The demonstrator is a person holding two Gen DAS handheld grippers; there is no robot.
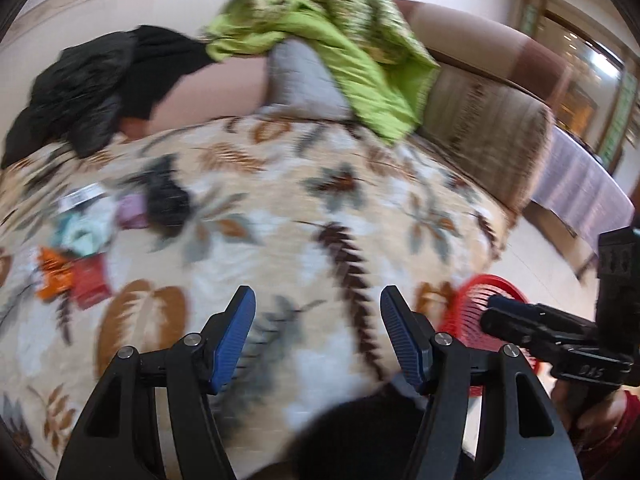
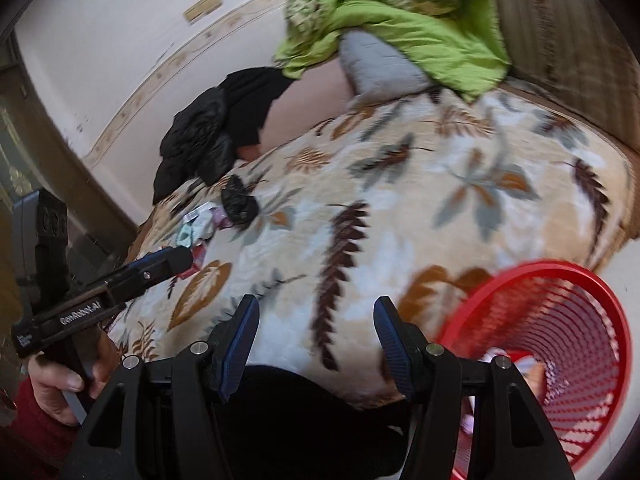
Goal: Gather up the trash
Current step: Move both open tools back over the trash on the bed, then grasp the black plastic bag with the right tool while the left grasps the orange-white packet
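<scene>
We see a blurred cluster of small trash wrappers (image 1: 80, 248) strung along the leaf-patterned blanket (image 1: 320, 208) toward a crumpled black bag (image 1: 168, 200). The red mesh plastic basket (image 2: 560, 340) stands beside the bed. Left gripper (image 1: 318, 340) and right gripper (image 2: 316, 344) gape, empty.

A leaf-patterned blanket (image 1: 320, 208) covers the bed beside a cream wall (image 2: 100, 60).

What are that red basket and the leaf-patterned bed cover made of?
The basket looks like moulded plastic: a glossy rim and thin ribs with open slots, rigid in shape. The bed cover looks like soft, matte plush or fleece fabric with printed leaves; blur hides the weave, so that is a guess.
</scene>
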